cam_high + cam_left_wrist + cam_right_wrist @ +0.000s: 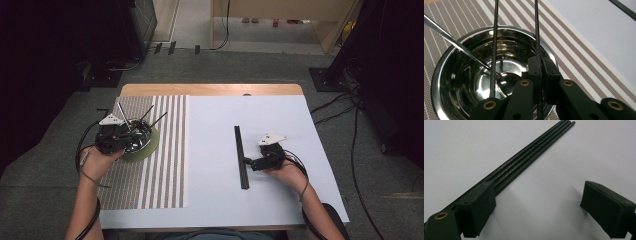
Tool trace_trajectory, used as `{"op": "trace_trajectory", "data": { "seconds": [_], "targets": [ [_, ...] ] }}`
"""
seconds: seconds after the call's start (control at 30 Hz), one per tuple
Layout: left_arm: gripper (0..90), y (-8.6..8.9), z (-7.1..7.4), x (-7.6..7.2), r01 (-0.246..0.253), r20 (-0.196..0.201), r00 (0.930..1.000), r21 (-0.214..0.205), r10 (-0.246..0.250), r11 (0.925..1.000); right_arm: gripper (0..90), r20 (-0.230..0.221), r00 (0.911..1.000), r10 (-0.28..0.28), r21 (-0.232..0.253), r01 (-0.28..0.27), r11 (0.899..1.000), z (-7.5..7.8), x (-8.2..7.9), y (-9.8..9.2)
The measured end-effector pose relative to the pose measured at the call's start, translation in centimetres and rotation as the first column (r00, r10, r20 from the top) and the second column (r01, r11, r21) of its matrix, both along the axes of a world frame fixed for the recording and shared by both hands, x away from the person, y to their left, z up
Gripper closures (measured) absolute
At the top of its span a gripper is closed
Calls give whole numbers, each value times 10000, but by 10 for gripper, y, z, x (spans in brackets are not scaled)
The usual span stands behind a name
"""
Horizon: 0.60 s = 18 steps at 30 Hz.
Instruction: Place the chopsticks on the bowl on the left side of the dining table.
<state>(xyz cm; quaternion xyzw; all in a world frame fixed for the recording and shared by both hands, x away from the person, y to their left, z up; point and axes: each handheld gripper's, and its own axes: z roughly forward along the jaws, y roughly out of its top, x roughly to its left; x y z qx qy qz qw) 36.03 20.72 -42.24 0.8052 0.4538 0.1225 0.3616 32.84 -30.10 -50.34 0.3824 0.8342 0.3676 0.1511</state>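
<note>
My left gripper (117, 137) hangs over a shiny steel bowl (144, 139) on the striped placemat (160, 170). In the left gripper view its jaws (541, 65) are shut on a thin black rod (537, 30) that runs up past the bowl's rim (435, 75). A second black rod (494, 50) leans inside the bowl, beside a metal spoon (454, 42). My right gripper (248, 163) rests on the white table, open, next to a bundle of long black rods (240, 150). The rods (529, 160) lie against its left jaw, and only bare table lies between the pads.
The bowl stands on a green saucer (151, 149). The white sheet (300, 200) covers the right part of the table. Cables trail from both grippers, and dark equipment stands on the floor at both sides.
</note>
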Motion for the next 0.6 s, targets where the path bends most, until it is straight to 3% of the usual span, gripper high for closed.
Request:
{"op": "trace_trajectory", "data": {
  "seconds": [0.37,0.6],
  "targets": [
    [874,8,-7,4,-596,-104,9982,178,598,9981,118,6,10000,0,-10,0,10000,0,0,0],
    [874,10,-9,6,-884,76,9961,253,883,9958,118,11,10000,8,-10,-8,10000,0,0,0]
  ]
}}
